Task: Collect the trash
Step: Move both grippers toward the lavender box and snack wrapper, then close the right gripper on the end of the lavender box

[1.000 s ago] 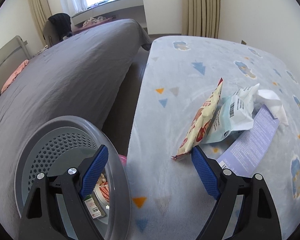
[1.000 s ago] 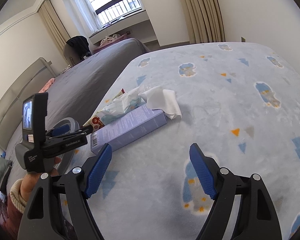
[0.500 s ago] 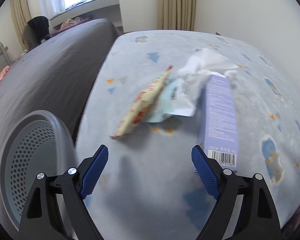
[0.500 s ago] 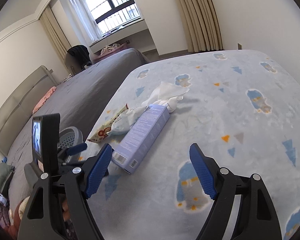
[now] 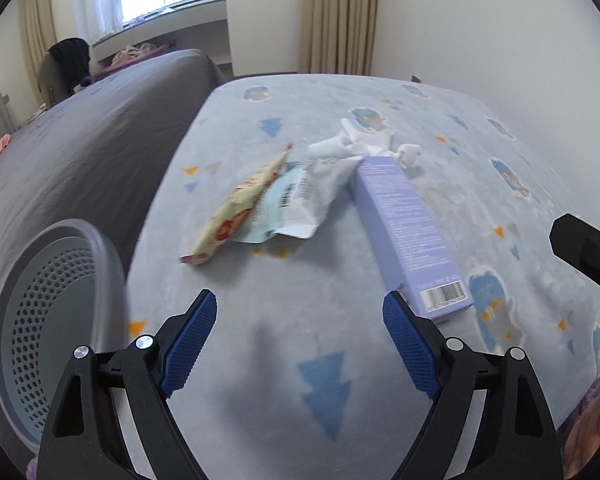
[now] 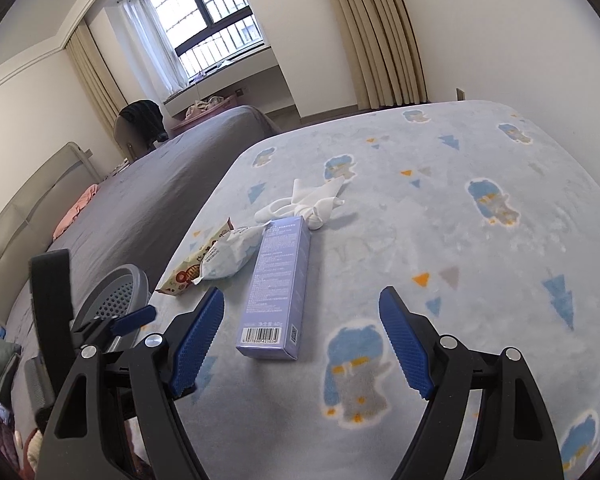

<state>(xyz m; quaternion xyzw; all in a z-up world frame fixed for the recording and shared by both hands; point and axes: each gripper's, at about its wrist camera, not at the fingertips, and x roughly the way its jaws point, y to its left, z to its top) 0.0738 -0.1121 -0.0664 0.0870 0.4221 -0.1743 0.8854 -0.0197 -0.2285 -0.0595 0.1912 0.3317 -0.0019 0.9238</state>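
Note:
On the light-blue patterned blanket (image 5: pixel 332 320) lie a purple carton (image 5: pixel 408 232), a yellow snack wrapper (image 5: pixel 236 212), a pale blue-white wrapper (image 5: pixel 300 204) and crumpled white tissue (image 5: pixel 356 144). The same carton (image 6: pixel 278 280), snack wrapper (image 6: pixel 196 268), pale wrapper (image 6: pixel 230 254) and tissue (image 6: pixel 308 204) show in the right wrist view. My left gripper (image 5: pixel 296 344) is open and empty, short of the trash. My right gripper (image 6: pixel 300 340) is open and empty, with the carton's near end between its fingers. A grey perforated bin (image 5: pixel 48 312) stands at the left.
A grey bed (image 5: pixel 80 152) lies beyond the gap to the left. The wall and curtains (image 5: pixel 336 16) stand behind the blanket. The left gripper's body (image 6: pixel 100 320) shows at the left in the right wrist view, by the bin (image 6: pixel 116 292).
My left gripper has swung right, away from above the bin, and now faces the trash pile. My right gripper has moved so the carton's near end lies between its fingers. Both stay open.

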